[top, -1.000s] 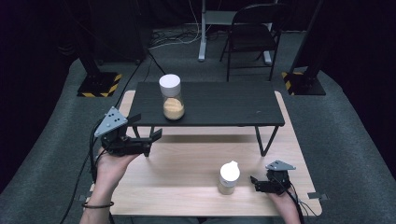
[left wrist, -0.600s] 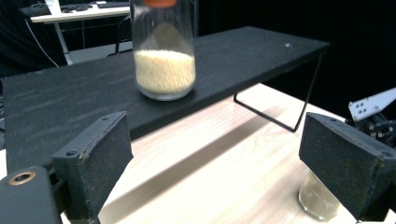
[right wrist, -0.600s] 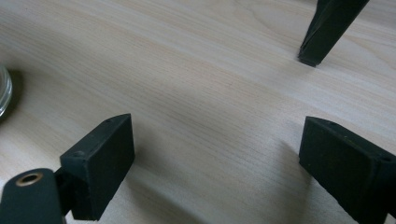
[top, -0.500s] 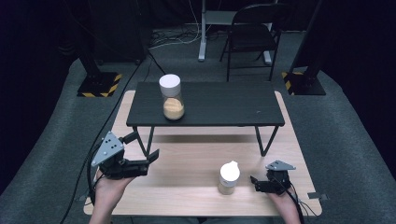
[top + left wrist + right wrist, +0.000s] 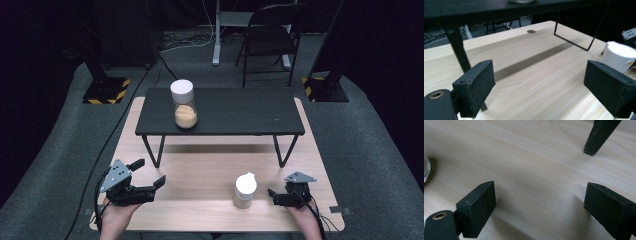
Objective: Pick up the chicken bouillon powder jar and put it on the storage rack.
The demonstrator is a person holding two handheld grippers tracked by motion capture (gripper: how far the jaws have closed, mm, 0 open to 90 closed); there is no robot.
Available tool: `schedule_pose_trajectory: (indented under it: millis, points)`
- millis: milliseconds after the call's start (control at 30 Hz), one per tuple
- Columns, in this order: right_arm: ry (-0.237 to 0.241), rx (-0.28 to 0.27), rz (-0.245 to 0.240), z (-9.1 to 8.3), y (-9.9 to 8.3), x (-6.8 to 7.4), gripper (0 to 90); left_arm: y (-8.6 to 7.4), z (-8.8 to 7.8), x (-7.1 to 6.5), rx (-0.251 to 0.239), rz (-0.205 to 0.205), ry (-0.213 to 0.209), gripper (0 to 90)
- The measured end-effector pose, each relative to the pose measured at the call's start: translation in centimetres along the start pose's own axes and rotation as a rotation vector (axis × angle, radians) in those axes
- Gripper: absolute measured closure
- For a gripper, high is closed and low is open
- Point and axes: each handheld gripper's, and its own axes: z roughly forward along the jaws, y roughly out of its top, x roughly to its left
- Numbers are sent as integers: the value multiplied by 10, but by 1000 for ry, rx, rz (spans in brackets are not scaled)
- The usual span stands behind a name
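Between my left gripper [image 5: 149, 174] and my right gripper [image 5: 271, 192] the wooden table [image 5: 200, 170] lies bare except for the white-capped jar [image 5: 244, 190], which stands just beside my right one. Ahead, the black bench [image 5: 220, 112] spans the table; under it there is open room between its thin legs [image 5: 151, 151]. On its top the left end is blocked by the tall white-lidded jar [image 5: 183, 104], the rest is bare.

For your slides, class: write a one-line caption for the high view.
Two open grippers, left and right, flank a white-lidded jar on the wooden table.
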Motion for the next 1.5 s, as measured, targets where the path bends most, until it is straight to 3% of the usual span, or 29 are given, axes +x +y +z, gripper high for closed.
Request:
schedule_pose_trajectory:
  millis: [467,667,933,1500]
  points:
    - [2,0,-2,0,0,0,95,-27,19,15,62,-37,50,95]
    - [2,1,-2,0,0,-1,94,-43,34,23,118,-54,88,97]
    - [3,2,-3,0,0,-1,93,-54,48,27,160,-61,86,104]
    - [3,2,-2,0,0,0,93,-58,72,45,322,-123,72,104]
